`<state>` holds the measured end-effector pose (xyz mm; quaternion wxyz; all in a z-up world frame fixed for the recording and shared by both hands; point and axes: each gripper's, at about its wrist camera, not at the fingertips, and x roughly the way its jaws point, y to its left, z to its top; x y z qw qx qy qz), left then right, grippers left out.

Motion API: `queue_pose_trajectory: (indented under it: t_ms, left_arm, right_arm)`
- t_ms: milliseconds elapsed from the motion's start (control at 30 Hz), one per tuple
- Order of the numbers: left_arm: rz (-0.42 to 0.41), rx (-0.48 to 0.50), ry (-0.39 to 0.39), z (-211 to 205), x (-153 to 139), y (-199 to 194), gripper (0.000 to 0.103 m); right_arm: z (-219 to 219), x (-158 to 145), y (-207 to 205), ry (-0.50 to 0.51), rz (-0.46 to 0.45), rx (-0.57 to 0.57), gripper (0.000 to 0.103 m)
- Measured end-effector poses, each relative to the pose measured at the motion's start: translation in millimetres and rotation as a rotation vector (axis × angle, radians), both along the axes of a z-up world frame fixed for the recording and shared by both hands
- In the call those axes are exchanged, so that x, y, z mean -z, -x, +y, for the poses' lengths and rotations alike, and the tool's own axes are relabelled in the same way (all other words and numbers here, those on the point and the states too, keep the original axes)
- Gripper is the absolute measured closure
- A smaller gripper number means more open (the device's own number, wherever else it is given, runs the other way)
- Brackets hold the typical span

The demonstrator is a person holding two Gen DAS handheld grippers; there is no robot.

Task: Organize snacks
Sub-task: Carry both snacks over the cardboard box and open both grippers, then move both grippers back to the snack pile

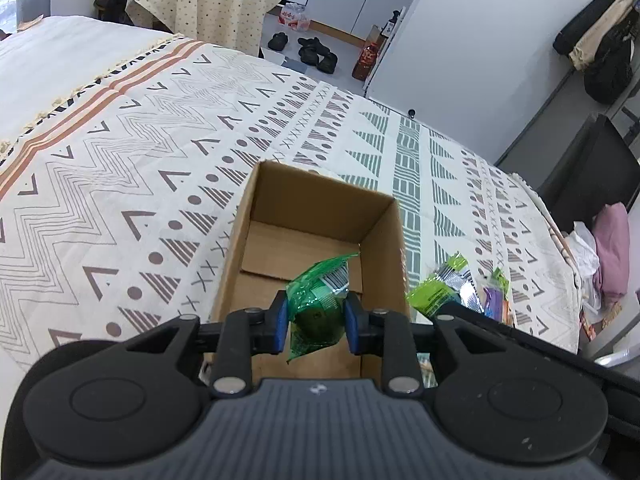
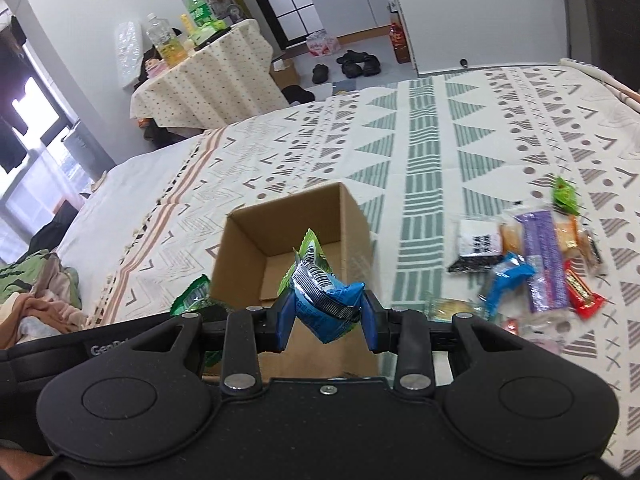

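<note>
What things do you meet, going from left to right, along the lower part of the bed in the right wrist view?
Green packet → cardboard box → blue packet held in the right hand-held gripper → second blue packet → purple packet → red packet.

Both the left gripper [image 1: 316,322] and right gripper [image 2: 326,320] are black plastic, with blue pads, silver rivets and 2 round discs each.

text: "GenR…", partly cut off, white letters | on: black body of left hand-held gripper [image 2: 104,350], seen in right wrist view | snack wrappers: barcodes only, print unreadable
</note>
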<state>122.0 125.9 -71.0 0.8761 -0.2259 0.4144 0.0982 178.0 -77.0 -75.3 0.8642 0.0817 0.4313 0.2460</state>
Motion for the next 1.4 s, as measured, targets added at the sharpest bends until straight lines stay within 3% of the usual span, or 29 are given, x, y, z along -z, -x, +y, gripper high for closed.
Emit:
queue_pose_trajectory:
  t_ms: [133, 200, 267, 333, 433, 500, 633, 733, 800, 1167, 1400]
  left_arm:
    - [-0.008, -0.018, 0.008, 9.0, 0.8, -3.4, 0.071]
    - [-0.008, -0.028, 0.003, 11.7, 0.5, -3.1, 0.062]
    - [-0.014, -0.036, -0.015, 12.1, -0.8, -2.2, 0.041]
    - [-0.011, -0.056, -0.027, 13.5, -1.5, -1.9, 0.033]
    - [-0.003, -0.064, -0.027, 15.1, -2.7, -1.3, 0.020]
    - [0.016, -0.062, -0.039, 13.1, -2.2, -1.1, 0.016]
    - [0.035, -0.053, -0.037, 5.1, -0.4, 1.5, 0.012]
    - [0.025, -0.046, -0.046, -3.7, -0.5, 4.4, 0.000]
    - [0.017, -0.027, -0.058, -12.4, -2.0, 5.8, 0.000]
    - [-0.009, 0.063, -0.073, -54.5, -5.5, 8.2, 0.000]
    - [0.016, 0.103, -0.055, -78.4, -4.3, 5.3, 0.000]
  right_arm:
    - [9.9, 1.1, -4.7, -0.016, 0.002, 0.002, 0.068]
    - [13.7, 2.9, -7.0, -0.029, 0.006, 0.001, 0.068]
    - [16.5, 4.3, -8.6, -0.033, 0.003, -0.002, 0.065]
    - [17.9, 6.4, -10.6, -0.040, 0.005, 0.003, 0.063]
    - [14.2, 7.0, -11.7, -0.049, 0.006, 0.015, 0.044]
    - [7.1, 4.9, -8.8, -0.048, -0.008, 0.028, 0.025]
    - [-13.1, 2.3, -1.9, -0.039, -0.014, 0.066, 0.011]
    - [-28.5, 2.2, 5.6, -0.024, -0.027, 0.085, 0.005]
    - [-37.0, 3.2, 9.3, 0.005, -0.028, 0.104, 0.000]
    - [-81.7, 11.5, 26.1, 0.140, -0.030, 0.158, 0.000]
    - [-102.5, 13.9, 33.3, 0.166, -0.034, 0.161, 0.000]
